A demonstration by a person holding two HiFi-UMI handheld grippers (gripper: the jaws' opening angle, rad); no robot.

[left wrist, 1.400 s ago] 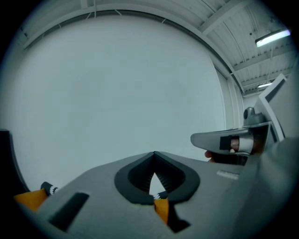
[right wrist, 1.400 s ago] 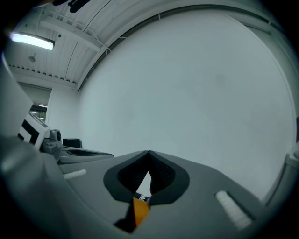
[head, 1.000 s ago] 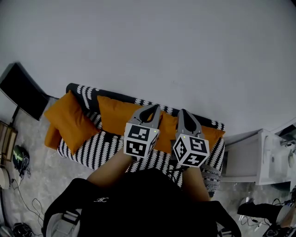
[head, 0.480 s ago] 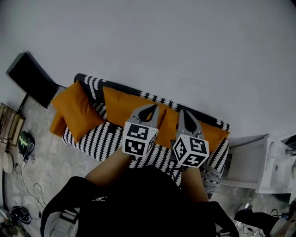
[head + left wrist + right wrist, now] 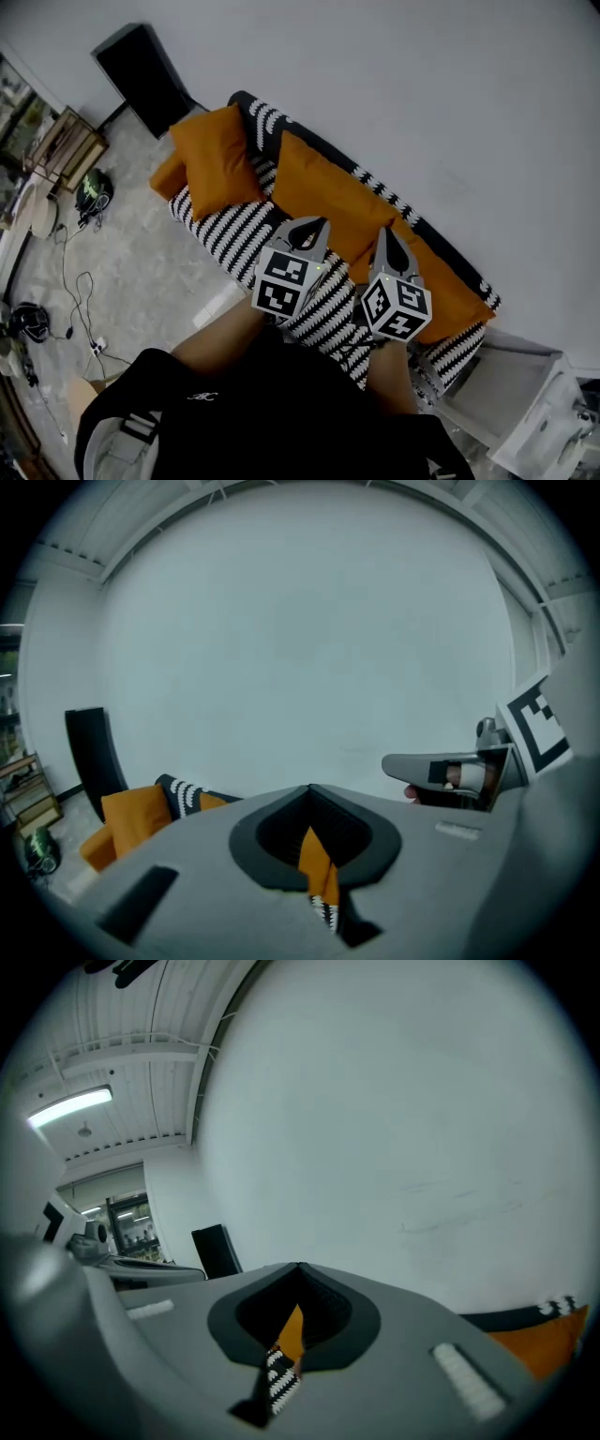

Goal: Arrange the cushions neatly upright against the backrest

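We hold the left gripper [image 5: 313,225] and right gripper [image 5: 387,232] clenched shut on nothing above the striped sofa [image 5: 225,234], where orange cushions [image 5: 323,192] lean along the backrest [image 5: 265,120].

Beyond the jaws, a plain pale wall [image 5: 394,84]. Beneath and just ahead of them, a black-and-white striped sofa [image 5: 234,225] set along that wall. Far left of the jaws, a black panel [image 5: 141,66] against the wall, a wooden shelf [image 5: 66,150] near it. Left, mottled grey floor [image 5: 159,281] with loose cables [image 5: 66,281]. Right, a white cabinet [image 5: 487,394]. Overhead, left of the jaws, a lit ceiling strip [image 5: 70,1105].
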